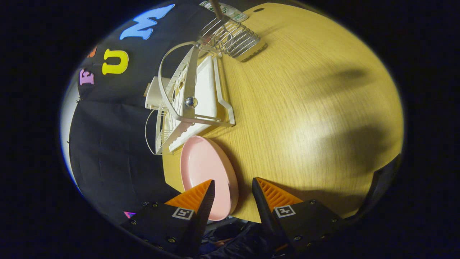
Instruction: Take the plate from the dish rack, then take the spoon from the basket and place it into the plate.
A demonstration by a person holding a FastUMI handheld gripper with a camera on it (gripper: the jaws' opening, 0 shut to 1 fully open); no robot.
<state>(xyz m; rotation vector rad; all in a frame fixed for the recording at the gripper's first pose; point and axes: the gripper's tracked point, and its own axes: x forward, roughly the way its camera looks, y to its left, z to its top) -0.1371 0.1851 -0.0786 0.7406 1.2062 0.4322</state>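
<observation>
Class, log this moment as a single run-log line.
plate: on table, beside dish rack | gripper: open, rim between fingers | spoon: still in basket

The hand-held gripper (233, 187) has ridged wedge fingers — on black screw-studded mounts (each bearing a square marker).

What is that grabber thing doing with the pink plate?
A person is holding a gripper by hand, and its jaws are open. The pink plate is out of the white dish rack and lies on the wooden table, just ahead of the jaws, its rim partly between them, with neither jaw pressing on it. Beyond the rack is the wire basket, with a handle sticking out.
</observation>
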